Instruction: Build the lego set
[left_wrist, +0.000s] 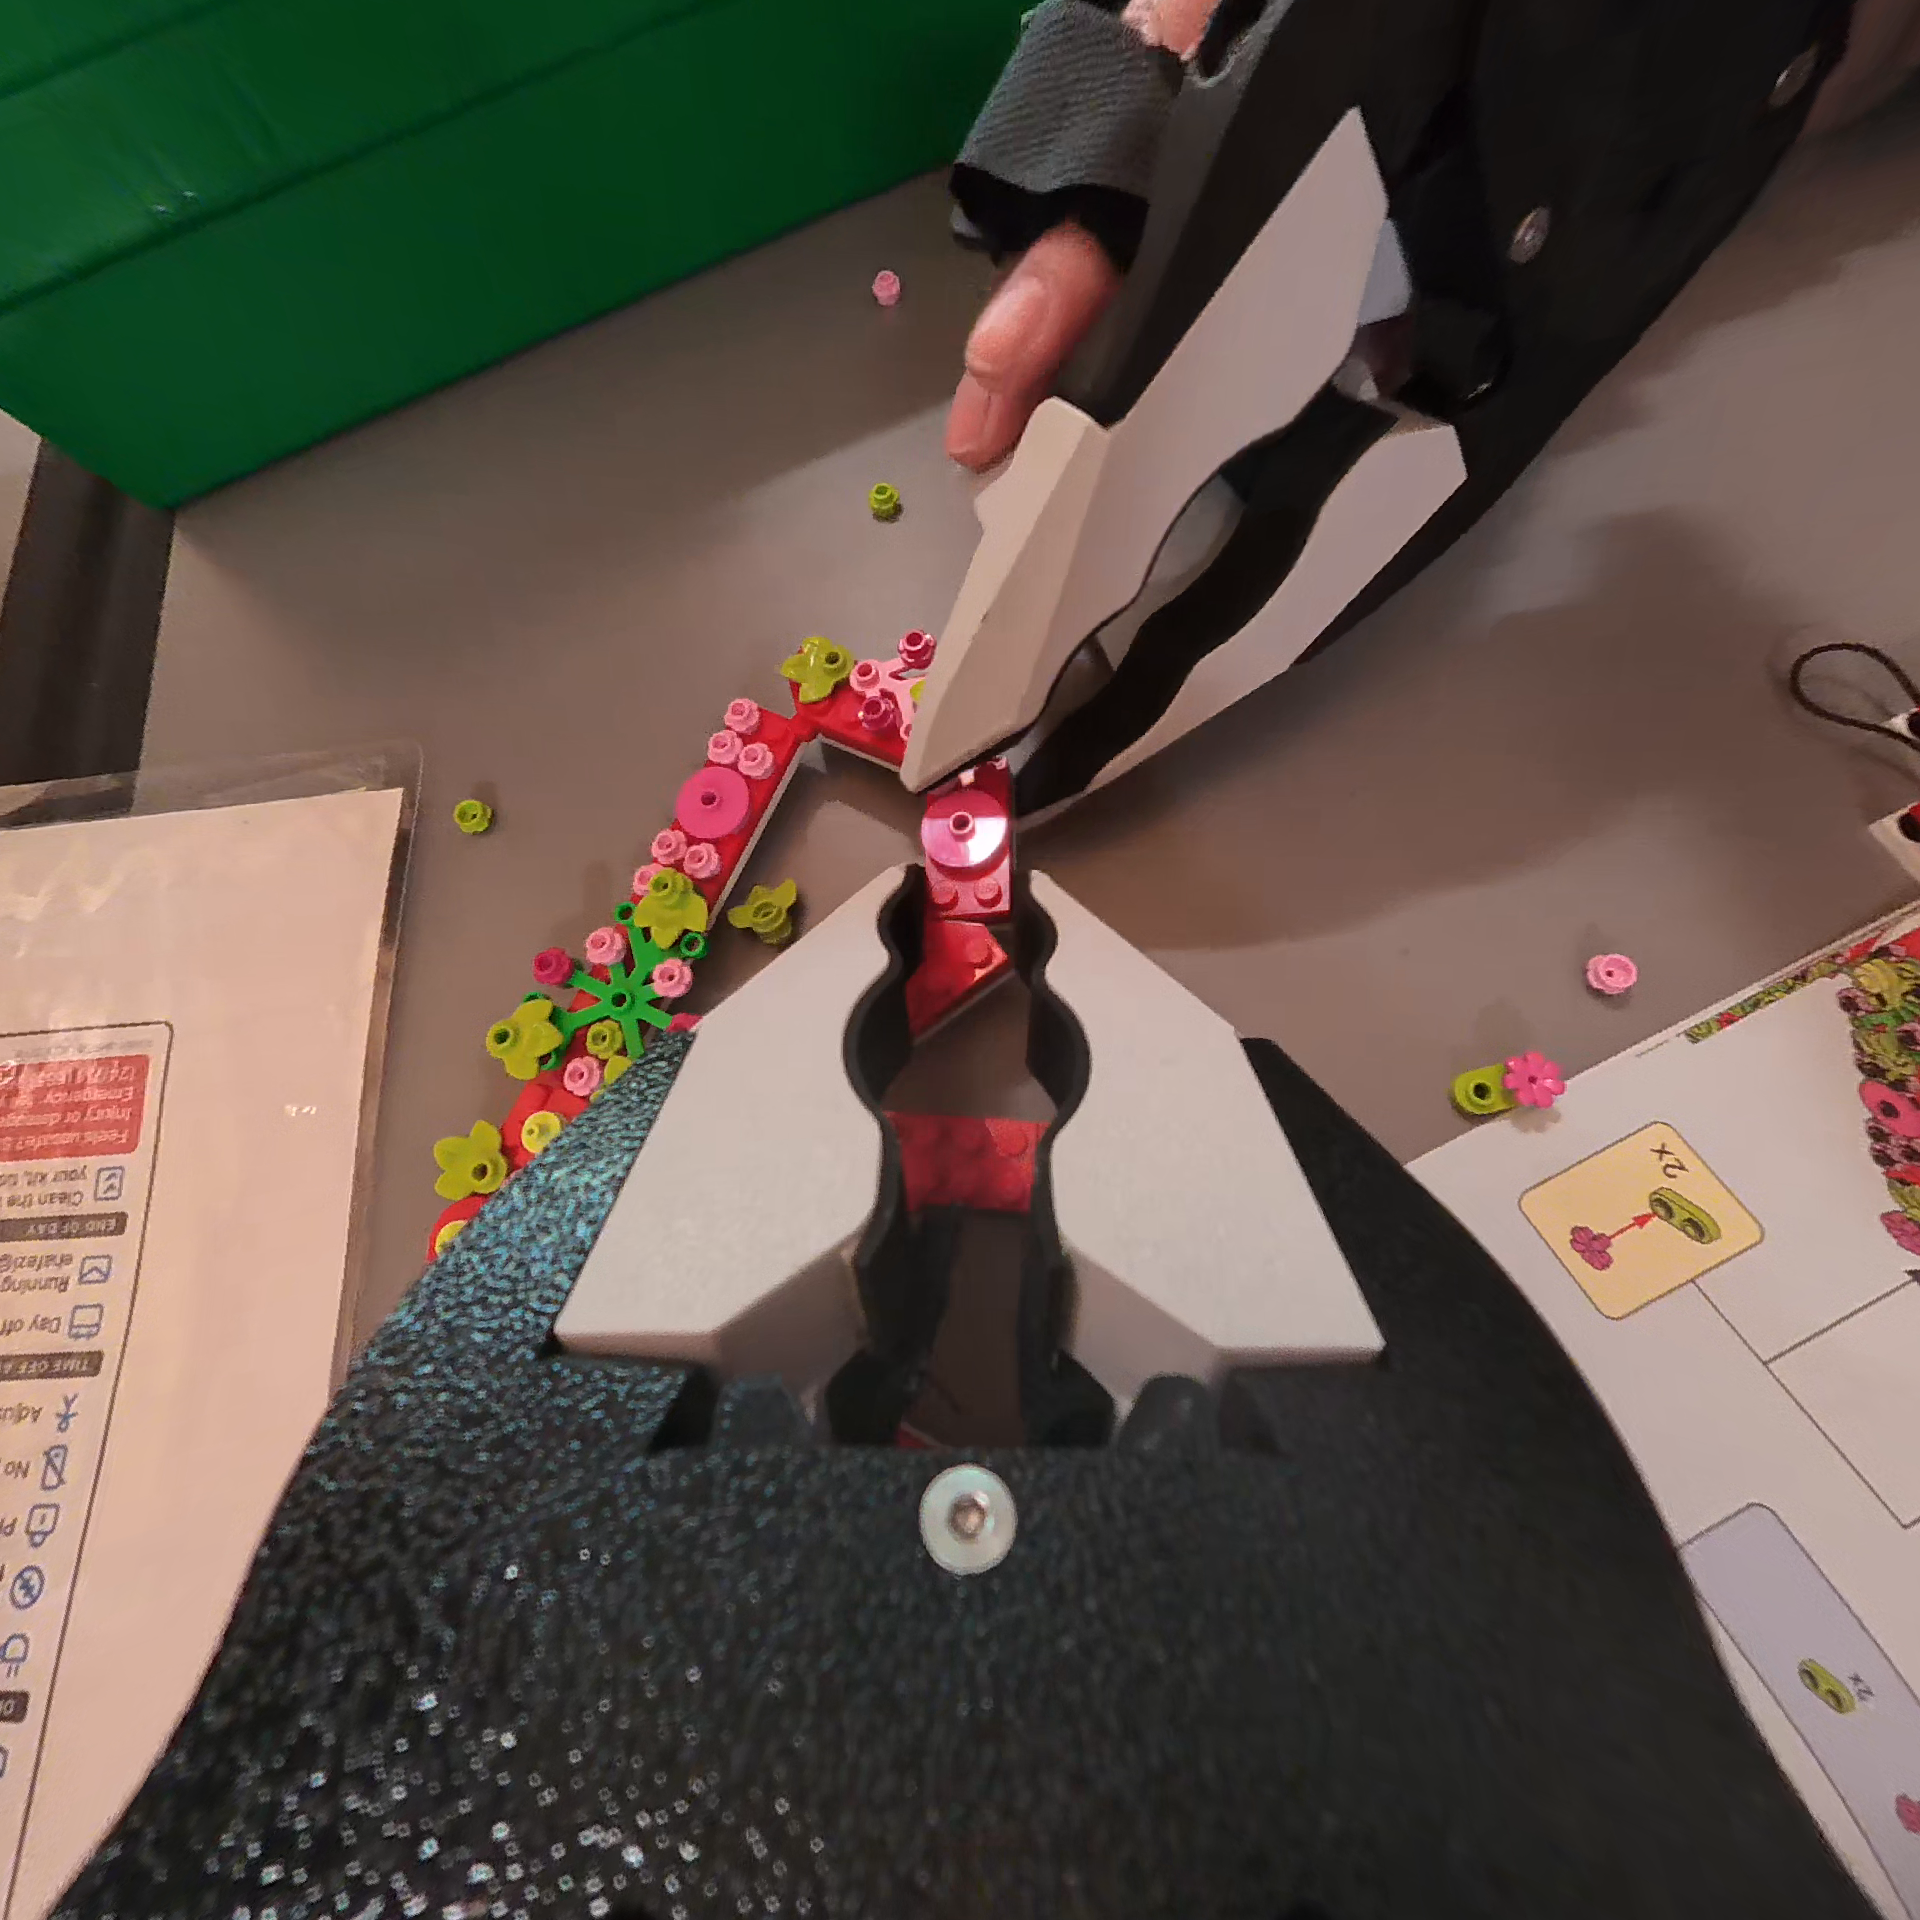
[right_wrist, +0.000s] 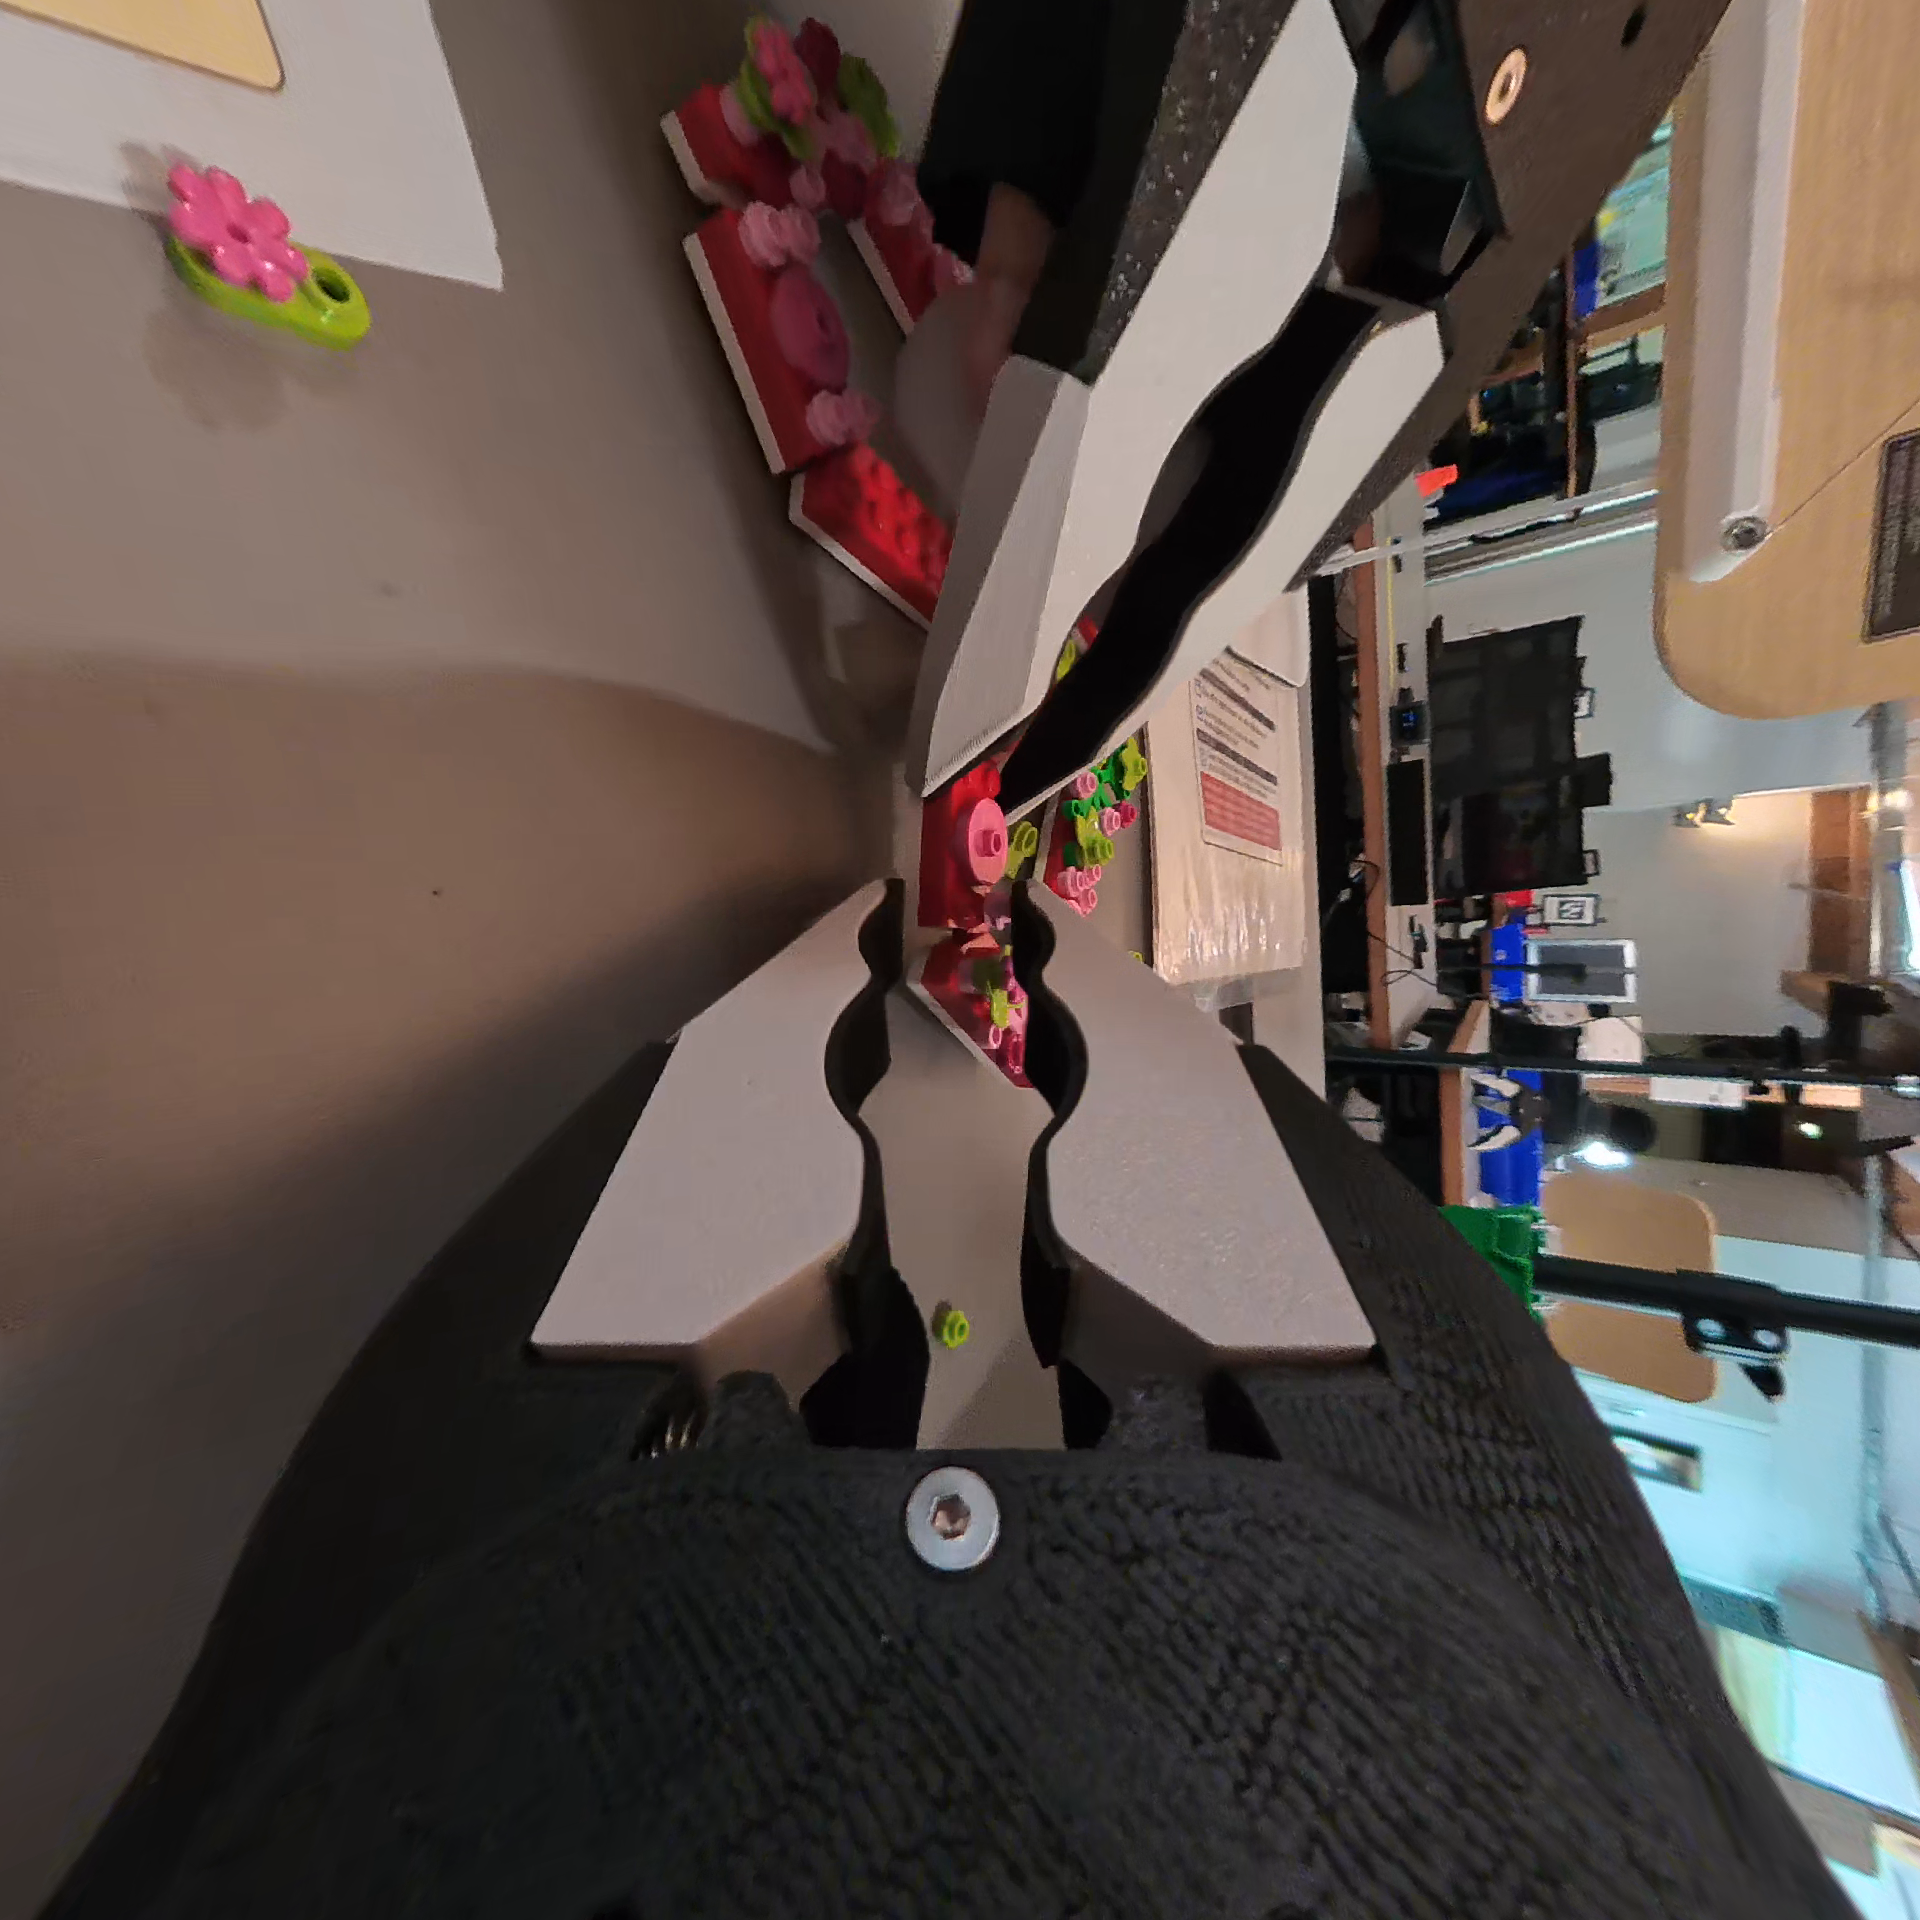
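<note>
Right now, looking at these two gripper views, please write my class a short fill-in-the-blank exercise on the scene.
1. The frame of bricks that both grippers meet at is mainly ____.
2. The loose pink flower sits on a small ____ plate.
3. The big box beyond the grey table is ____.
4. The round stud piece between the left gripper and right gripper is ____.

Missing words: red; lime-green; green; magenta

A red brick frame (left_wrist: 769, 790) lies flat on the grey surface at the centre of the left wrist view, running from lower left up to an angled corner at mid-frame. Pink studs, a magenta round plate (left_wrist: 710, 802), lime flowers and a green spiky leaf (left_wrist: 620, 1000) sit on top. Its right side, carrying a dark pink round tile (left_wrist: 962, 828), runs down the centre. Loose pieces lie scattered around: a lime plate with pink flower (left_wrist: 1509, 1085) at right.
</note>
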